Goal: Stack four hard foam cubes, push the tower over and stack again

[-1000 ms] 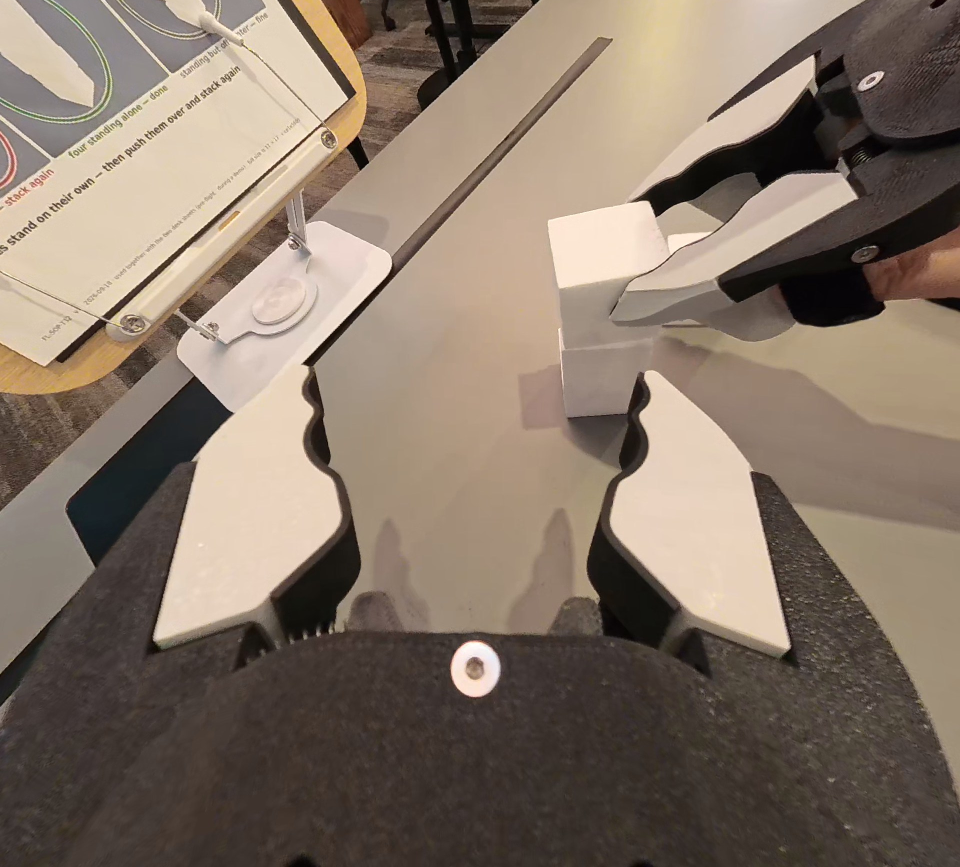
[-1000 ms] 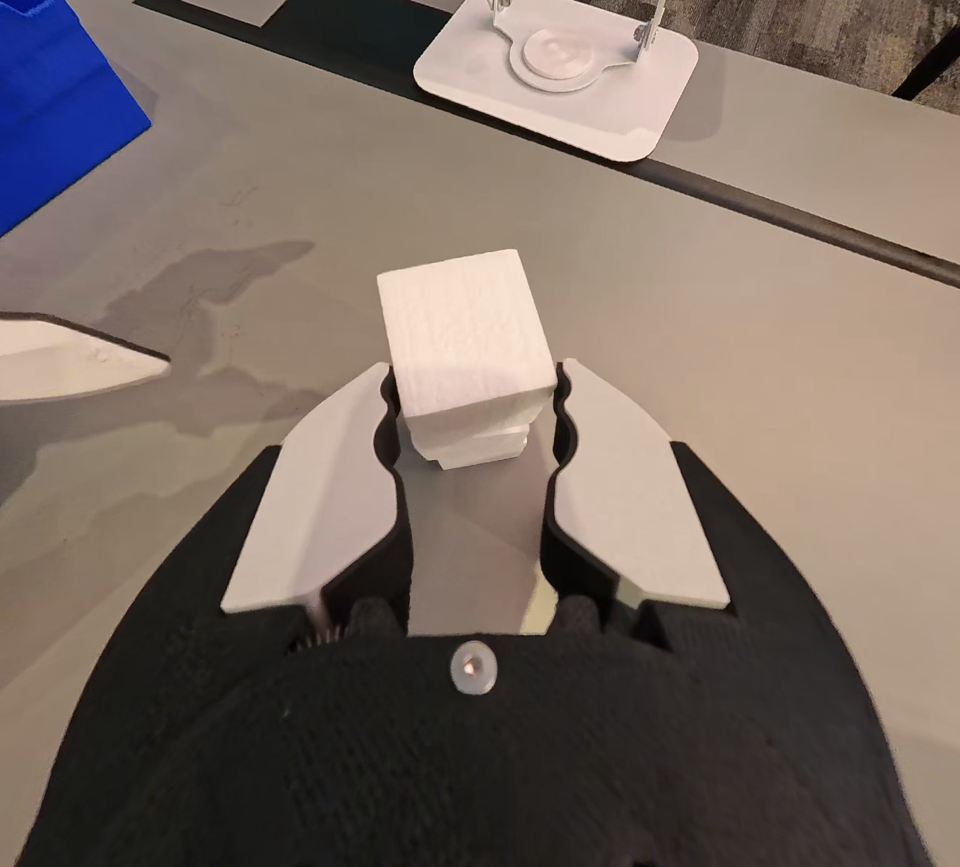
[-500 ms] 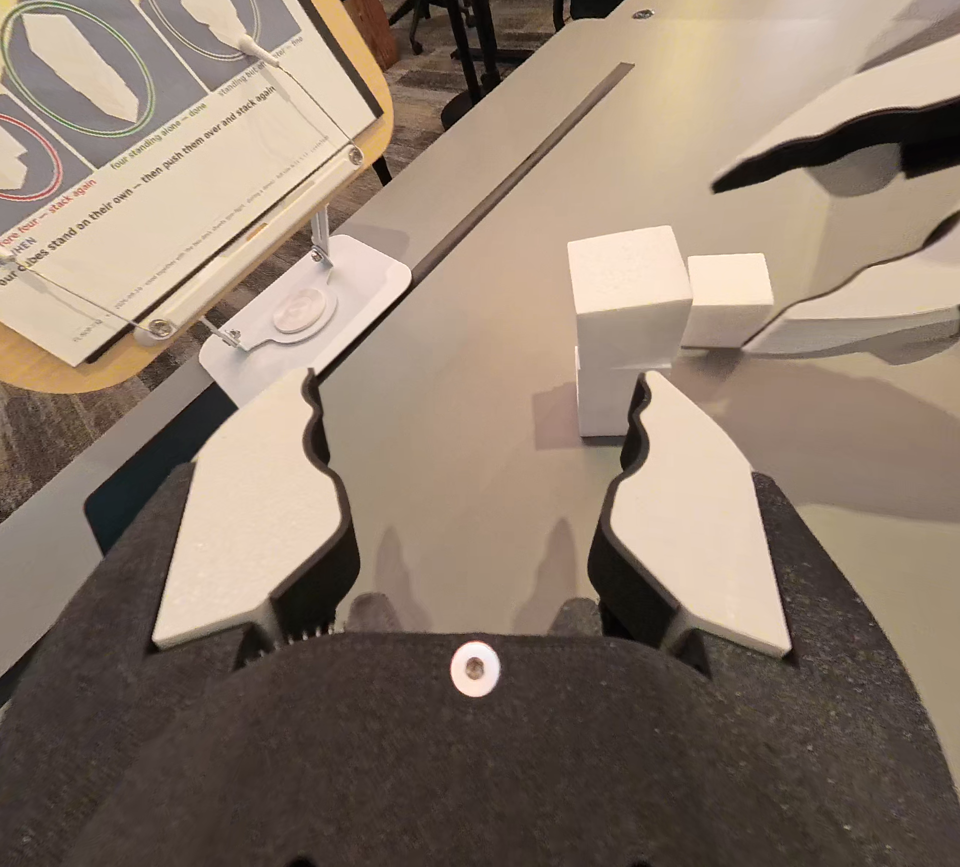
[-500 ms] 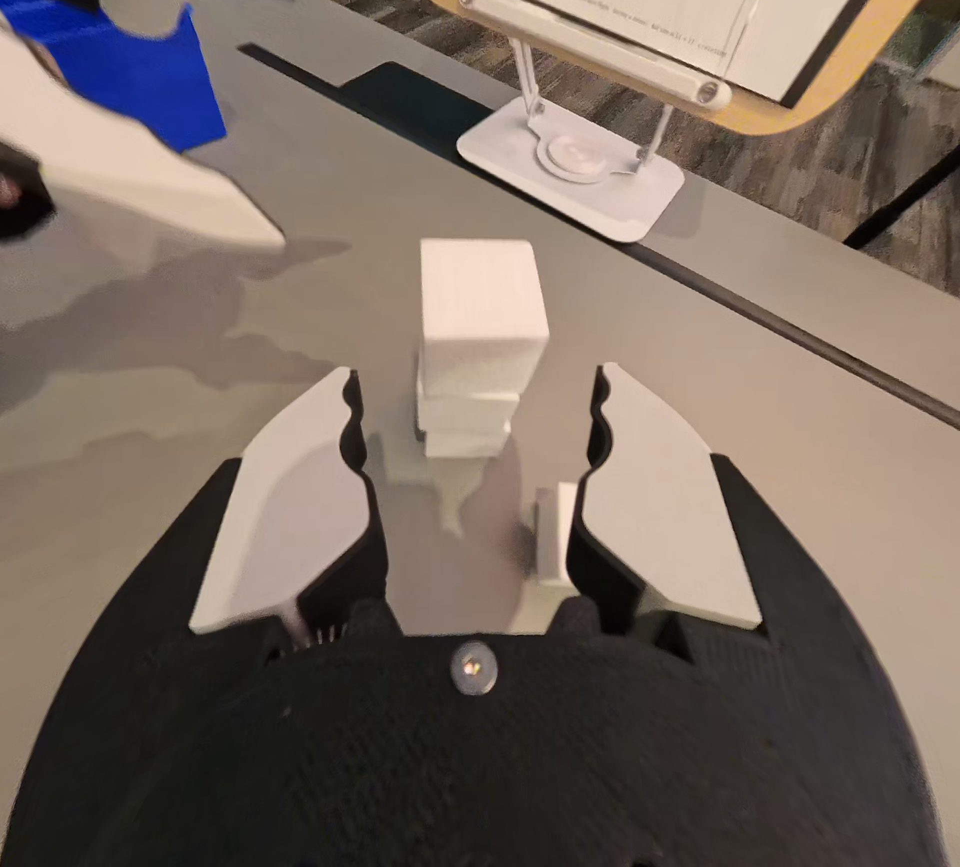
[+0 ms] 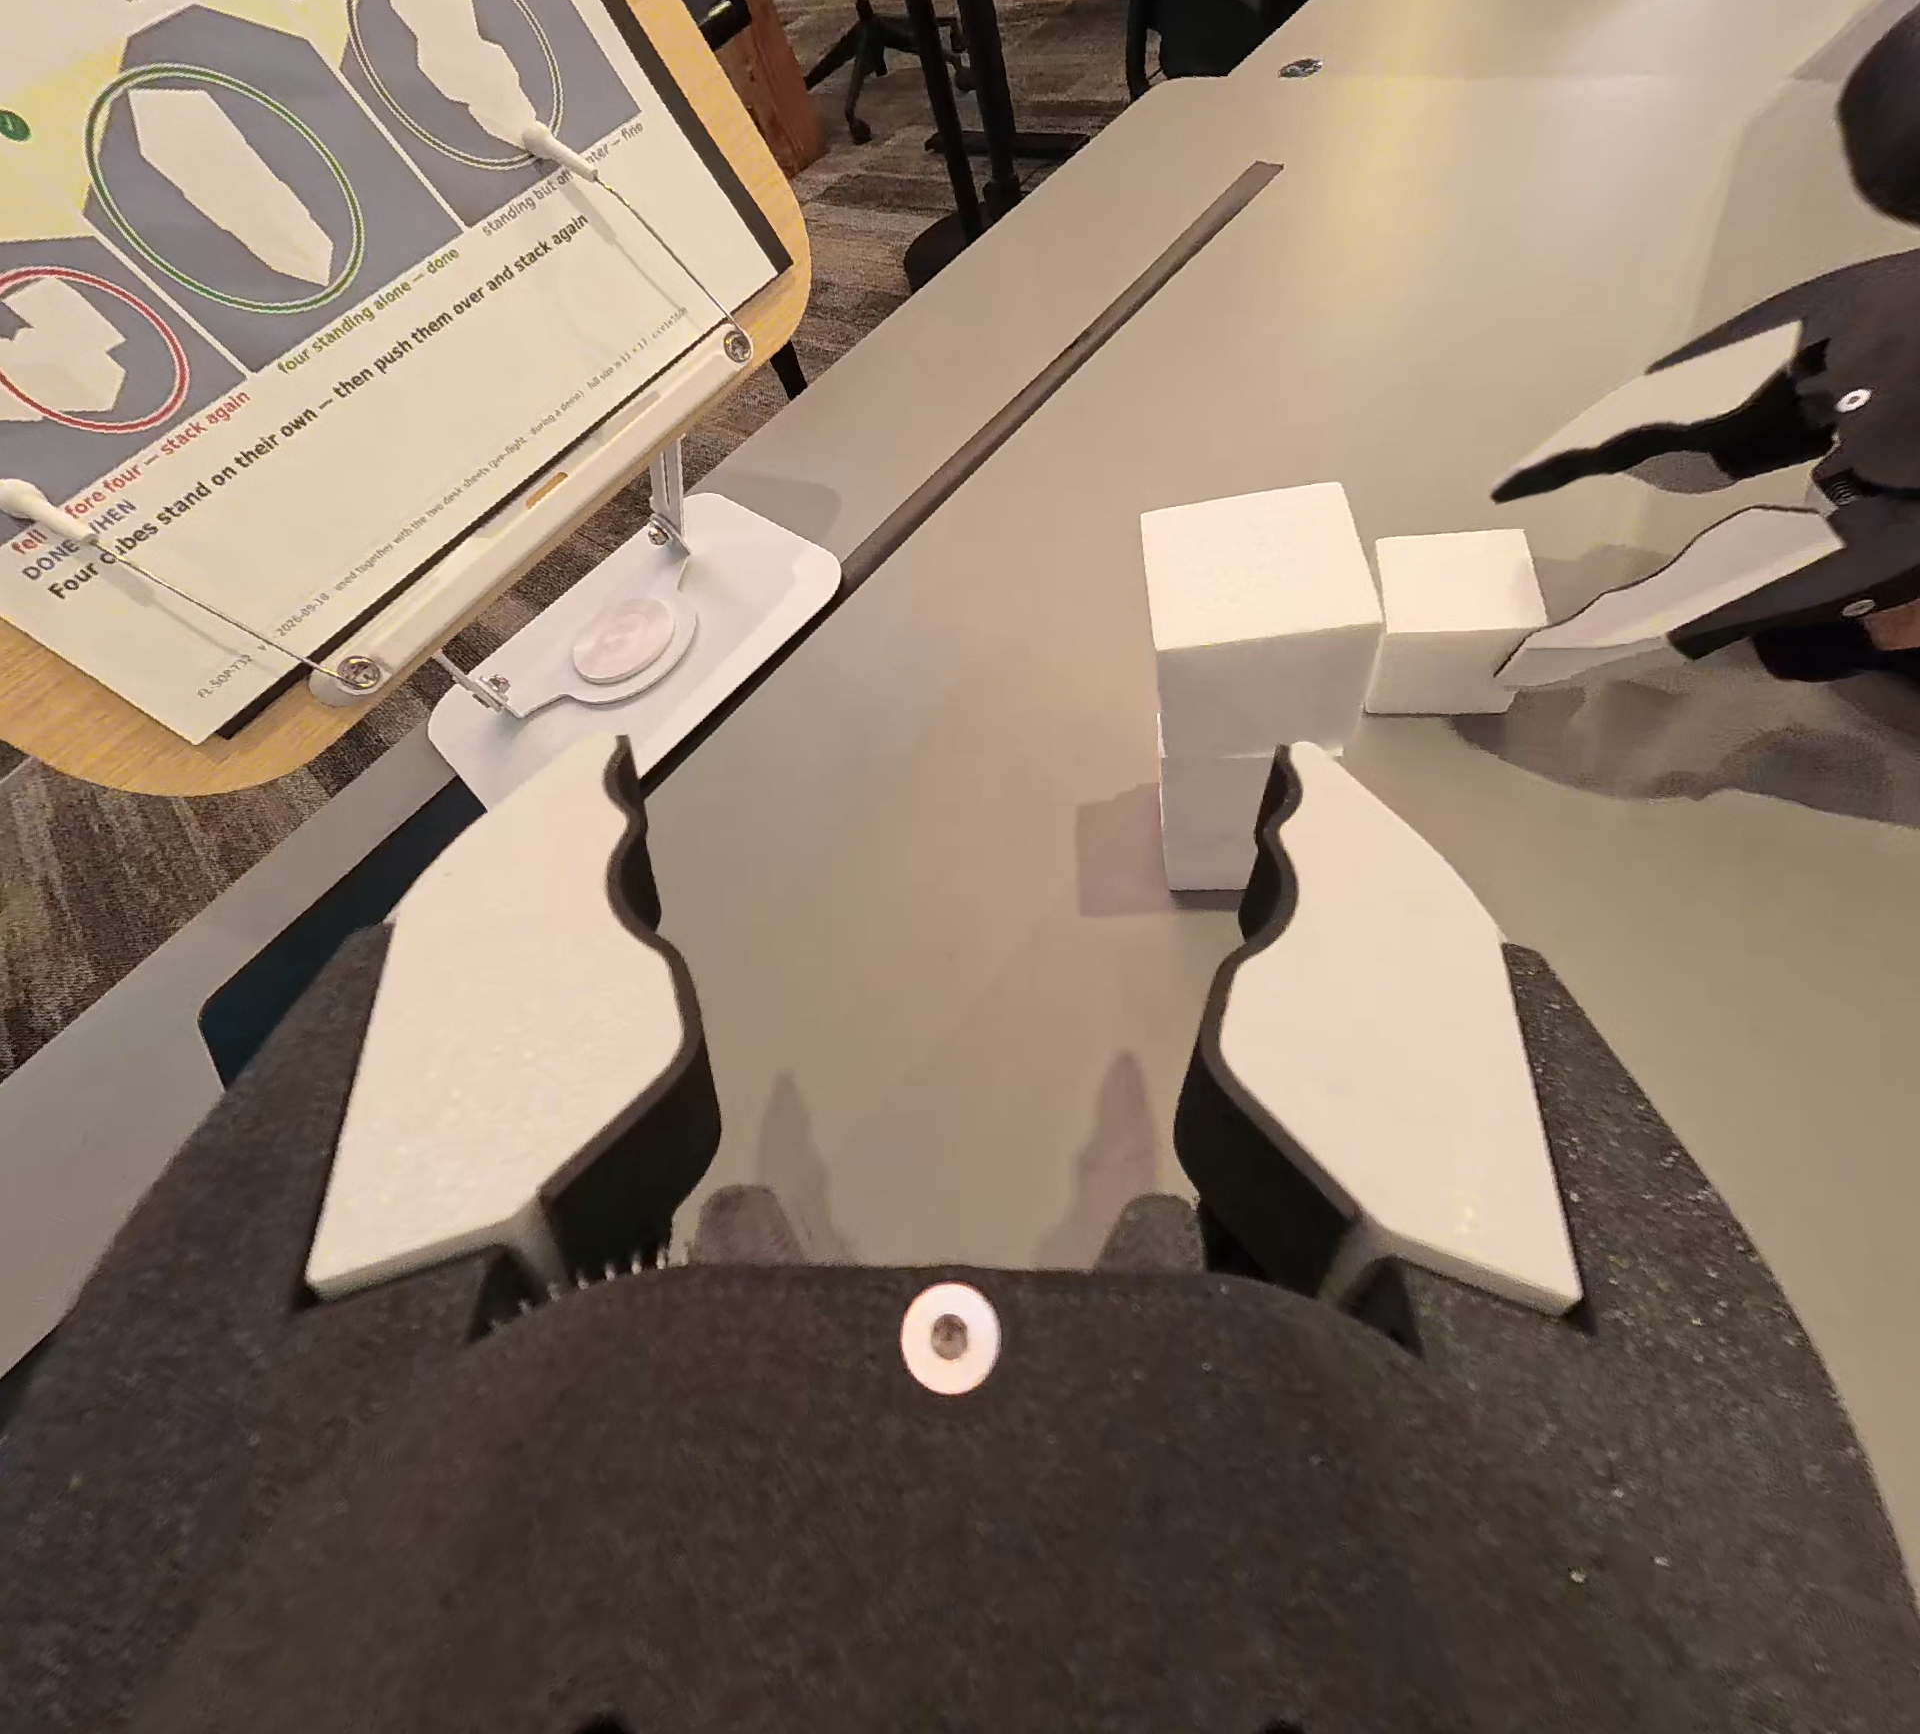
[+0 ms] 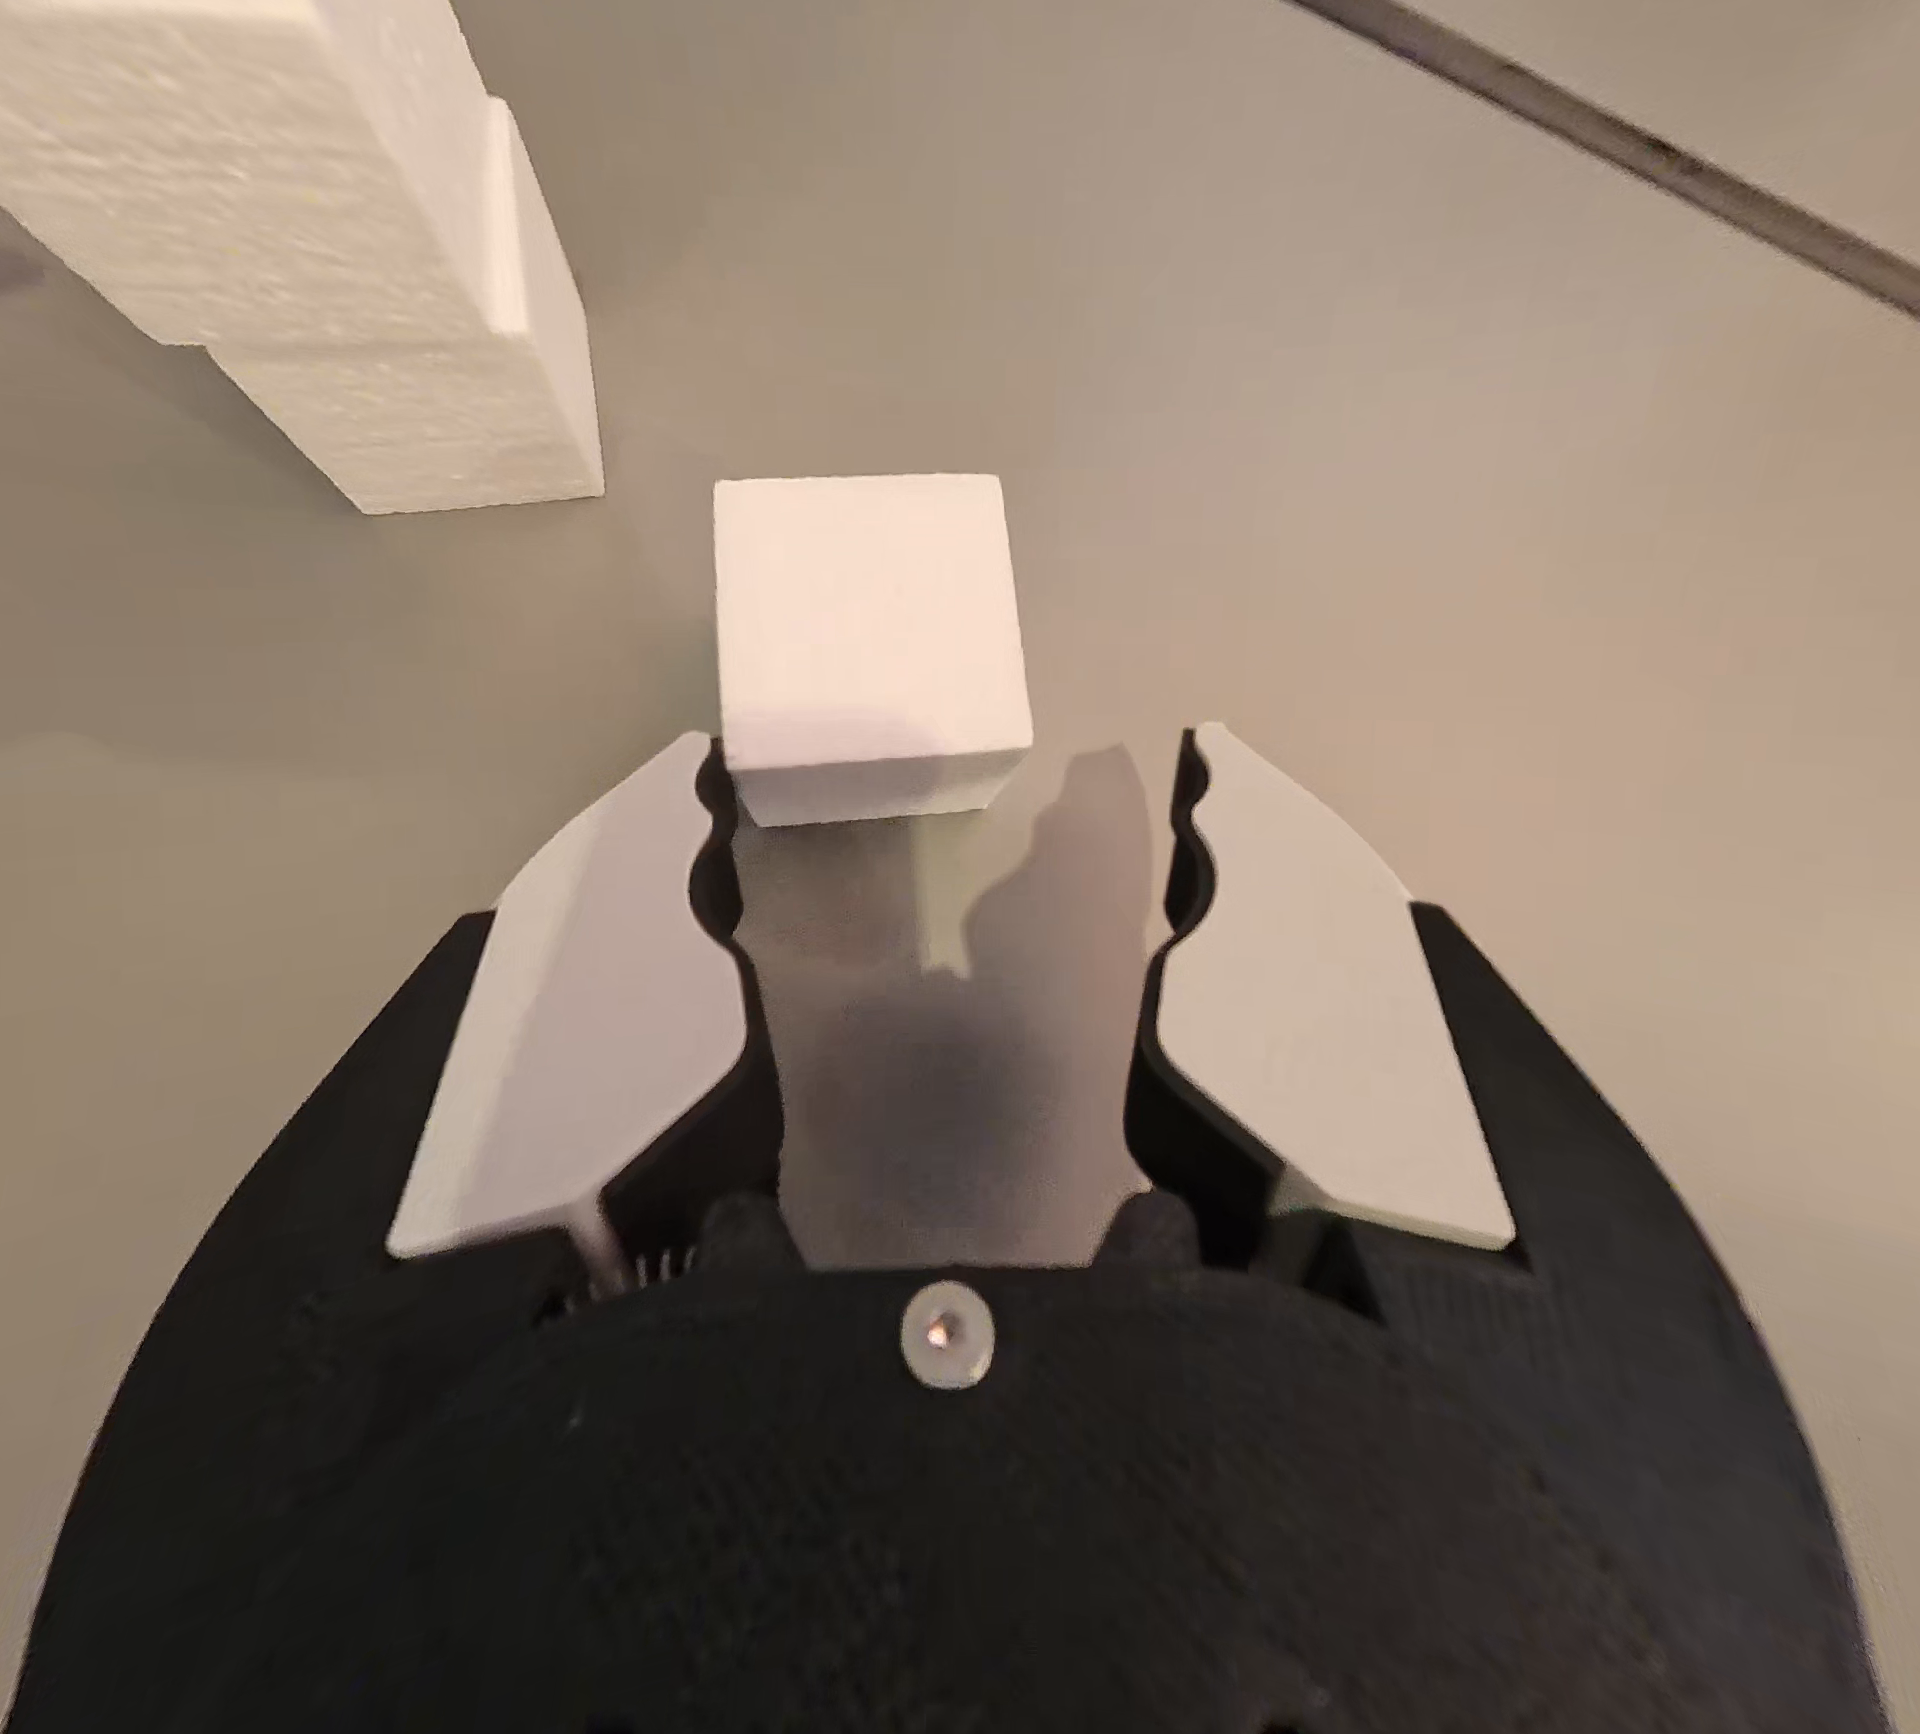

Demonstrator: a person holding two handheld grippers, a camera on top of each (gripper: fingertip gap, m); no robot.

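The tower of white foam cubes (image 5: 1247, 645) in the frame's middle right stands unfinished on the grey surface (image 5: 935, 853), while the right tongs (image 6: 951, 775), wide and empty, reach around the loose cube (image 6: 868, 635), and the left tongs (image 5: 951, 817) wait wide and empty.

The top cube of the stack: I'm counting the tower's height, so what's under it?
Under the top cube sit more white cubes, edges slightly offset. The left gripper finger hides part of the bottom, so the count is unclear.
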